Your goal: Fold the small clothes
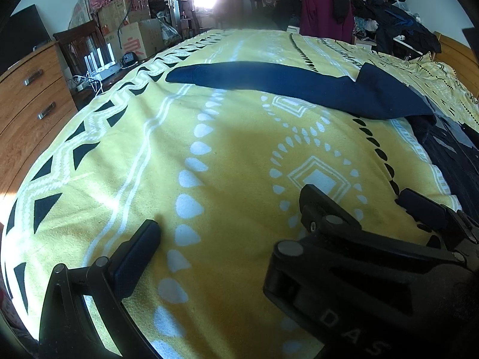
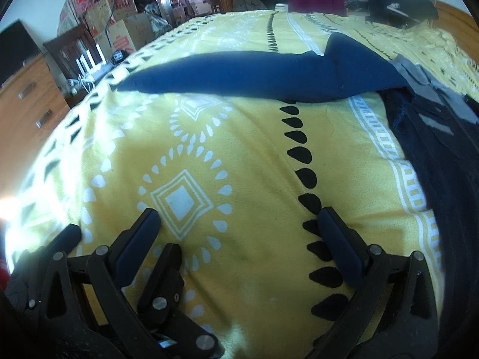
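A long navy blue garment (image 1: 299, 86) (image 2: 254, 74) lies flat across the far part of the yellow patterned blanket (image 1: 239, 155) (image 2: 245, 155). My left gripper (image 1: 239, 254) is open low over the blanket, well short of the garment. Its right finger is hidden behind my right gripper (image 1: 366, 203). In the right wrist view my right gripper (image 2: 239, 233) is open with only blanket between its fingers. The two grippers sit side by side and overlap, the left one's fingers (image 2: 170, 263) showing at lower left.
A dark garment with grey patches (image 1: 449, 149) (image 2: 434, 137) lies on the bed's right side. A wooden dresser (image 1: 33, 104) and a chair (image 1: 83, 48) stand left of the bed. Cardboard boxes (image 1: 134, 36) and piled clothes (image 1: 374, 6) stand beyond.
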The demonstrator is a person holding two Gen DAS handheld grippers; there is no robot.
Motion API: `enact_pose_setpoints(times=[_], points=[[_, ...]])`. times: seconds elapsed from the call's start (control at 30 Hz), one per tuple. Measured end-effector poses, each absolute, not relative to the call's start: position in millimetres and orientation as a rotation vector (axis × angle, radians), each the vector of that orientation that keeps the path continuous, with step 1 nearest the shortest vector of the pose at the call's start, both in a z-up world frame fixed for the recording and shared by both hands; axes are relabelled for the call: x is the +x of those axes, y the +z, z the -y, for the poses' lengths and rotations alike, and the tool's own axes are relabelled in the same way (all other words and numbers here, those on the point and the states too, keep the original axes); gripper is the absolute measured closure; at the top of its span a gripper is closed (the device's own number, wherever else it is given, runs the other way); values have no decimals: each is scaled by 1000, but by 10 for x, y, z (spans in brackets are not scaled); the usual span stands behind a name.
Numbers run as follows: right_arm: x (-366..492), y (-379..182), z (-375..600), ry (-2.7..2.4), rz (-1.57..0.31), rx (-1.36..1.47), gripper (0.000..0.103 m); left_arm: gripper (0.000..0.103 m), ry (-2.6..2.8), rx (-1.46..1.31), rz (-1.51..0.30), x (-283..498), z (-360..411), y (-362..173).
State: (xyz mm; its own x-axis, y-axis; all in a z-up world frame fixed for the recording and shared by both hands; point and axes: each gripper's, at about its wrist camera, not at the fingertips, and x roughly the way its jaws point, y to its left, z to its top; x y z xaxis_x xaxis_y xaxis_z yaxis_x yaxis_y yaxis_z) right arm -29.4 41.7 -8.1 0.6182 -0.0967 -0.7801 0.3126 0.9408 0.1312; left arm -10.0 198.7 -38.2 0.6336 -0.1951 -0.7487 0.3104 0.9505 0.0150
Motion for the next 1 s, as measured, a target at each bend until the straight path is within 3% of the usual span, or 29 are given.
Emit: enact_pose_setpoints(times=[0.47,0.9,1.0], points=[[-297,-45,-249,-137,-909,326,0,0,-334,118,-848,-27,-2072,-376],[-107,87,307,345,-1185,514,0,0,-248,-67,-762,-168,-2332,-46],[-256,316,457,397,-1150,534,0,0,-246,-114,-719,-253,-2317,102]])
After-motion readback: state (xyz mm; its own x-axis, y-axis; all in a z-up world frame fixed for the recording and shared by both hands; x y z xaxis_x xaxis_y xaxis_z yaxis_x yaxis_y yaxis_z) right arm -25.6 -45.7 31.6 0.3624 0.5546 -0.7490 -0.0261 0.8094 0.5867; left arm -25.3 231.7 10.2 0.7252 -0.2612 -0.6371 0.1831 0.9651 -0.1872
